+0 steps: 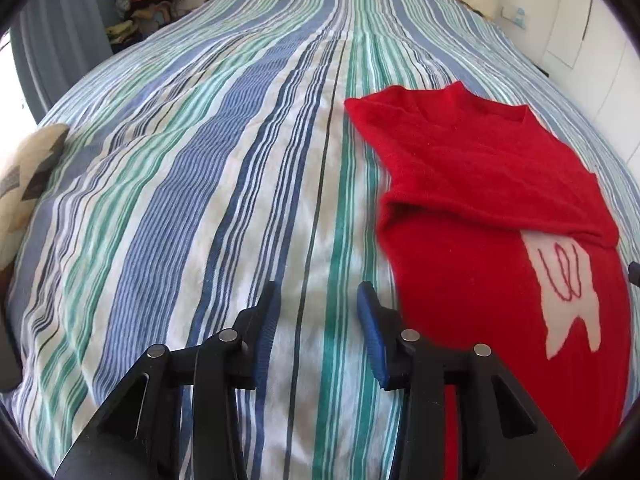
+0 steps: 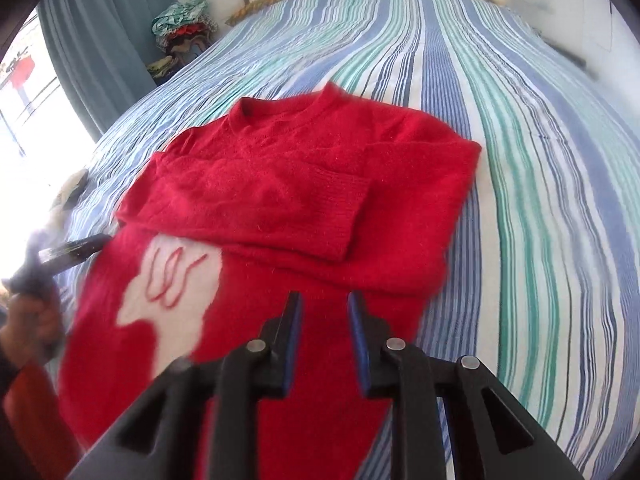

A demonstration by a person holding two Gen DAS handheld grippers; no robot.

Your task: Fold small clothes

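The striped bed [image 2: 520, 160] carries a red sweater [image 2: 304, 184], sleeves folded across its chest, lying under and ahead of the right tongs [image 2: 323, 312] and just right of the left tongs [image 1: 318, 300], which hang over bare cover.

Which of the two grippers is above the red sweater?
The right gripper: its fingers hang over the red sweater. The left gripper is over bare striped bedspread, beside the sweater.
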